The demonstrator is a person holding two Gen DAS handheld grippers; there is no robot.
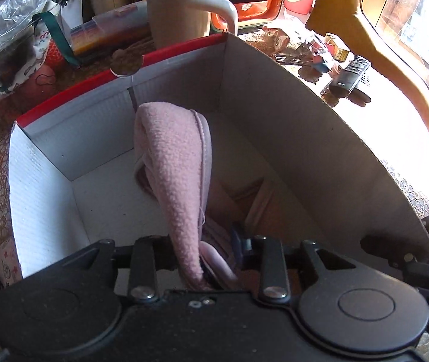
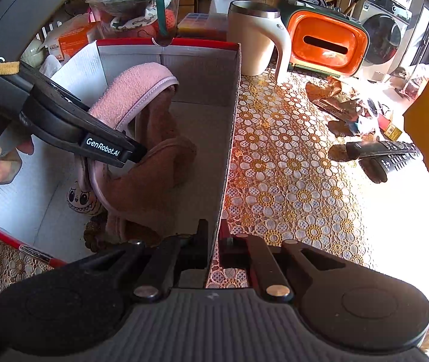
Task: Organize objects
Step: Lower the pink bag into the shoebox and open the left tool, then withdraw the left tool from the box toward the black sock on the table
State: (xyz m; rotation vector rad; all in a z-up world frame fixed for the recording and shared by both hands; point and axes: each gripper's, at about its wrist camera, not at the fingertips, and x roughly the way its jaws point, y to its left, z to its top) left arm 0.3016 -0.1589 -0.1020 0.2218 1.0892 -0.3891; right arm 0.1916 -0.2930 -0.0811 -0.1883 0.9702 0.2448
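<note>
A white cardboard box with a red rim [image 1: 48,157] [image 2: 232,114] stands open on the table. My left gripper [image 1: 211,259] [image 2: 130,154] is shut on a pink fleece cloth [image 1: 172,163] [image 2: 136,87] and holds it inside the box, the cloth draping down to the box floor. My right gripper [image 2: 212,241] is shut on the box's right wall, one finger inside and one outside. A small round face-printed item [image 2: 80,199] lies on the box floor under the cloth.
A cream mug [image 2: 253,39] [image 1: 181,12] and an orange container [image 2: 326,42] stand behind the box. Black remotes [image 2: 386,154] [image 1: 350,75] and wrappers [image 2: 341,105] lie on the floral tablecloth to the right. Bags and boxes [image 1: 6,30] crowd the left.
</note>
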